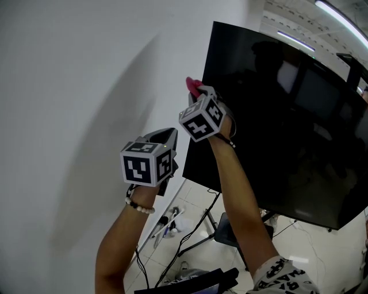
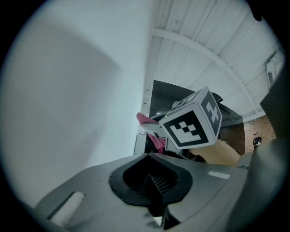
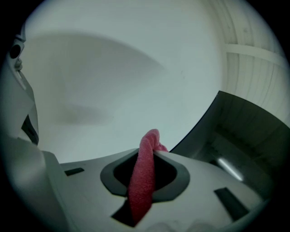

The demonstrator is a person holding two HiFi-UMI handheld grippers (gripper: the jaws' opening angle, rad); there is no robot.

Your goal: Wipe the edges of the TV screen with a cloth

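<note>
The black TV screen [image 1: 287, 120] stands tilted against the white wall, its left edge [image 1: 201, 97] facing me. My right gripper [image 1: 198, 92] is shut on a pink cloth [image 1: 192, 86], held against that left edge about halfway up. In the right gripper view the cloth [image 3: 142, 181] runs between the shut jaws, with the TV's dark edge [image 3: 235, 136] to the right. My left gripper [image 1: 167, 138] hangs lower left, away from the TV. Its jaws look shut and empty in the left gripper view, where the right gripper's marker cube [image 2: 192, 120] and the cloth [image 2: 152, 129] show ahead.
A white wall [image 1: 86, 86] fills the left side. Below, a black stand with legs [image 1: 221, 229], cables [image 1: 172, 252] and small items lie on the tiled floor [image 1: 310, 252]. A ceiling with light strips [image 1: 339, 17] shows at upper right.
</note>
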